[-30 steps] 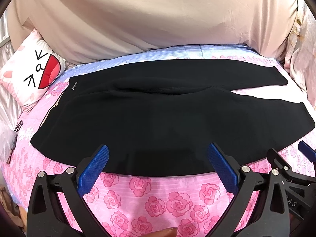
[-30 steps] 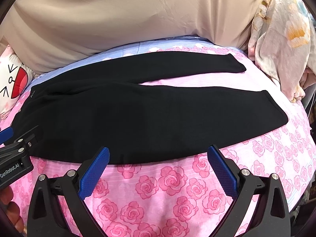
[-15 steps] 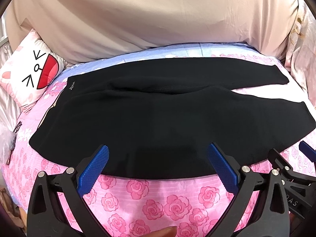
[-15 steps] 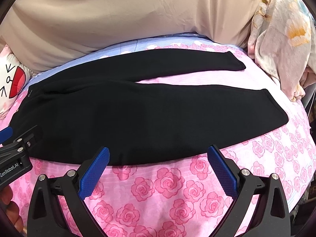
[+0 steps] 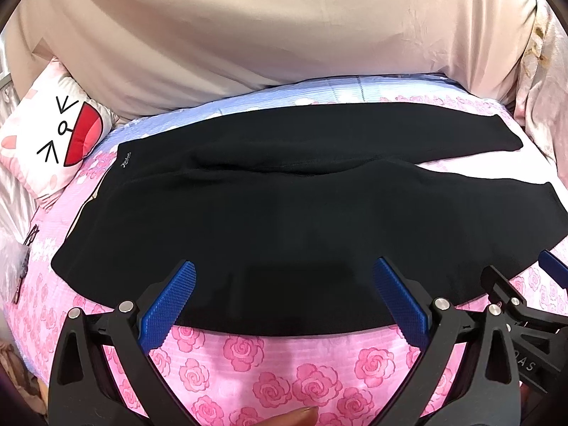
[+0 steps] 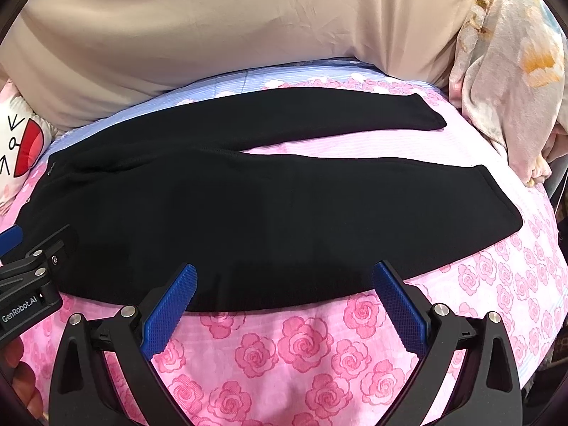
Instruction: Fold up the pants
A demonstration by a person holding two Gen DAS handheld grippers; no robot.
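Observation:
Black pants (image 5: 255,220) lie spread flat across a pink rose-print bed cover (image 5: 248,362), waistband to the left, both legs running right. In the right wrist view the pants (image 6: 284,213) show the two legs split apart, the far leg's cuff (image 6: 431,117) and the near leg's cuff (image 6: 497,206). My left gripper (image 5: 284,294) hovers open over the pants' near edge, nothing between its blue pads. My right gripper (image 6: 284,296) is open too, just over the near leg's front edge. Each gripper shows at the edge of the other's view.
A white cushion with a cartoon cat face (image 5: 53,142) lies at the left beside the waistband. A beige sheet (image 5: 284,35) rises behind the bed. A crumpled floral blanket (image 6: 507,71) sits at the right. A clear plastic bag (image 5: 14,266) lies at the far left.
Both grippers have crept forward towards the pants' near edge, so less pink cover shows between the pads and the fabric. The pants have not moved.

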